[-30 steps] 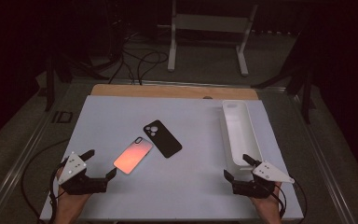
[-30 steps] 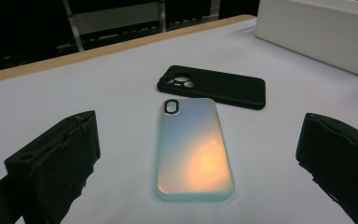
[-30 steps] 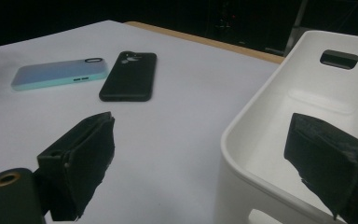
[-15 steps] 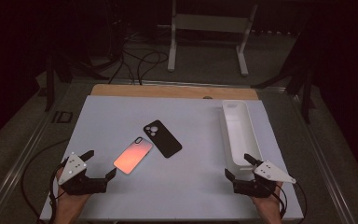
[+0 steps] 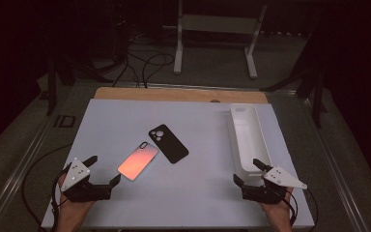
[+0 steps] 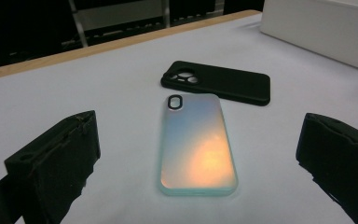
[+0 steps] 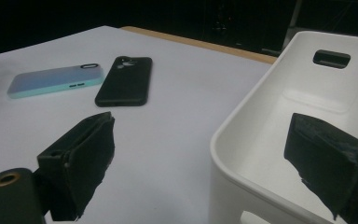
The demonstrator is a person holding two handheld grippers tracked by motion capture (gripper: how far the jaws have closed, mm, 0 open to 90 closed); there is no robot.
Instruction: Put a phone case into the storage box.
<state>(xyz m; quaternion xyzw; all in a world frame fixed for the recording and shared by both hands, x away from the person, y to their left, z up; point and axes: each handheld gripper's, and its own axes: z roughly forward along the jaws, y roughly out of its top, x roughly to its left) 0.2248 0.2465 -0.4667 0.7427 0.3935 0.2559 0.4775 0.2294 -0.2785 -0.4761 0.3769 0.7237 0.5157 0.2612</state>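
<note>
Phone case, iridescent (image 6: 198, 142), is lying flat on the white table (image 5: 125, 121), camera cutout pointing away from me, pink-orange sheen showing in the high view (image 5: 138, 161) and a pale teal edge showing in the right gripper view (image 7: 56, 79). I am seeing it straight ahead of my left gripper (image 5: 102, 170), near the jaws but not touching them. In the left gripper view it is sitting in the open space between the two black jaws, a little beyond their tips.

I am holding the left gripper with jaws spread wide, nothing between them, low over the near left part of the table.

Just beyond the iridescent case, a black phone case (image 5: 168, 143) is lying flat too, cutout end toward the far edge, angled across the other one. The two are sitting just beside each other; from the left gripper view (image 6: 219, 84) I am seeing a narrow strip of table between them.

My right gripper (image 5: 250, 173) is hovering at the near right, jaws also spread wide and empty. It is sitting at the near end of a long white bin (image 5: 249, 133), which is running lengthwise along the right side of the table. In the right gripper view the bin's rim (image 7: 242, 116) is passing between the jaws, one jaw over the table, the other over the bin's inside. A handle slot is showing in its far wall.
</note>
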